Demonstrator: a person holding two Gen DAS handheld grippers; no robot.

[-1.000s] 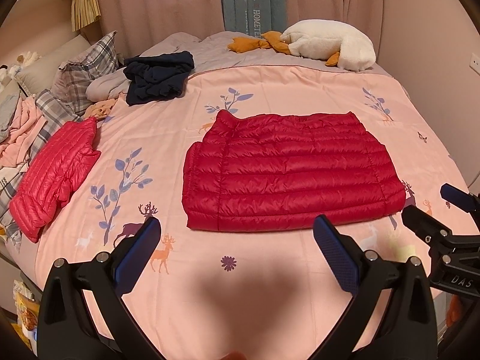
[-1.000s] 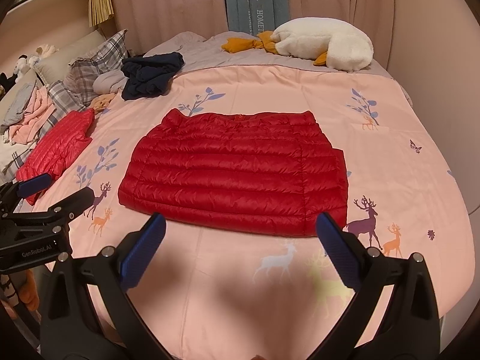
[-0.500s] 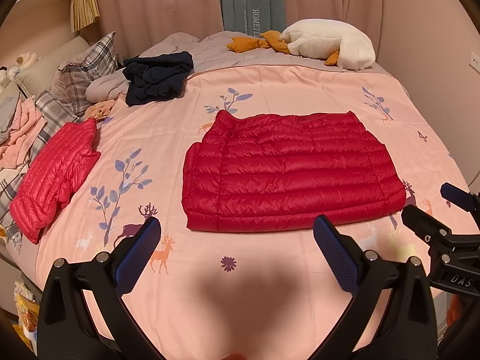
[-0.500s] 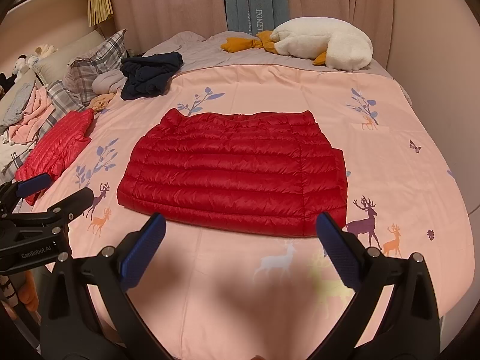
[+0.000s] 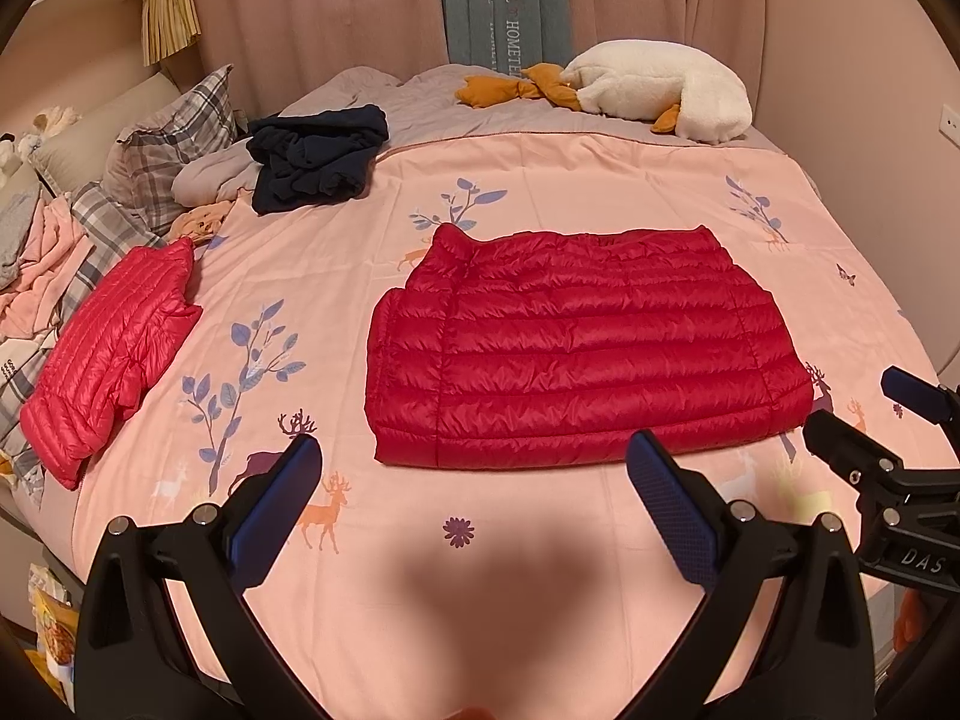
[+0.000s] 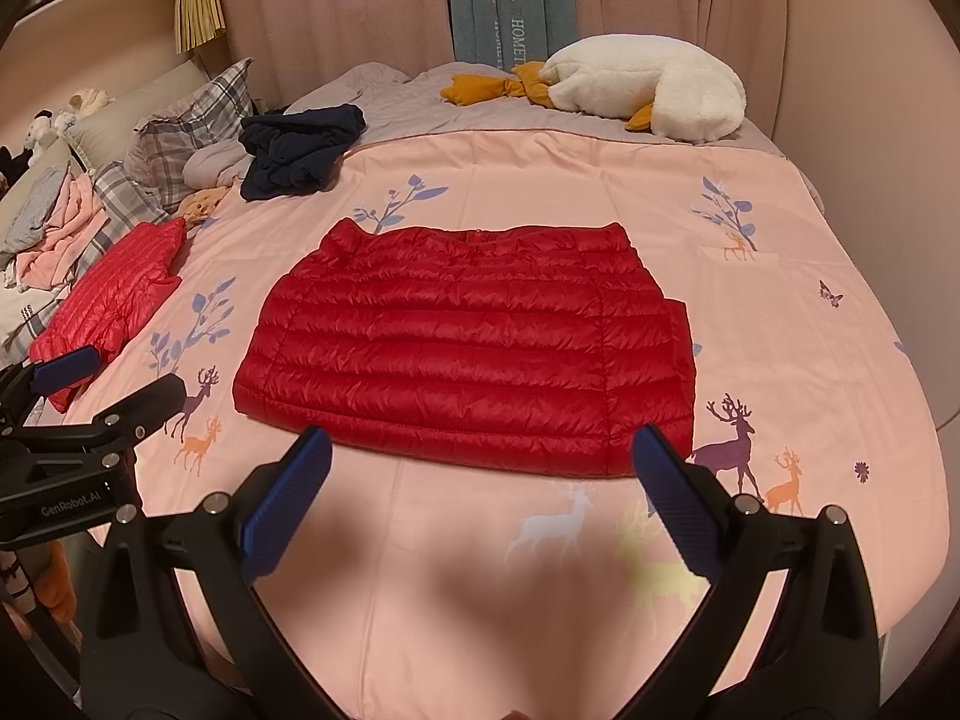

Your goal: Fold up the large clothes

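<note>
A dark red quilted down jacket lies folded into a flat rectangle in the middle of the pink bedspread; it also shows in the right wrist view. My left gripper is open and empty, held above the bedspread just short of the jacket's near edge. My right gripper is open and empty, also just short of the near edge. Each gripper shows at the side of the other's view: the right one and the left one.
A lighter red folded down jacket lies at the left bed edge. A dark navy garment is heaped at the back left beside plaid pillows. A white plush goose lies at the back.
Almost nothing has moved. Both grippers stay open and hover in the same place before the jacket.
</note>
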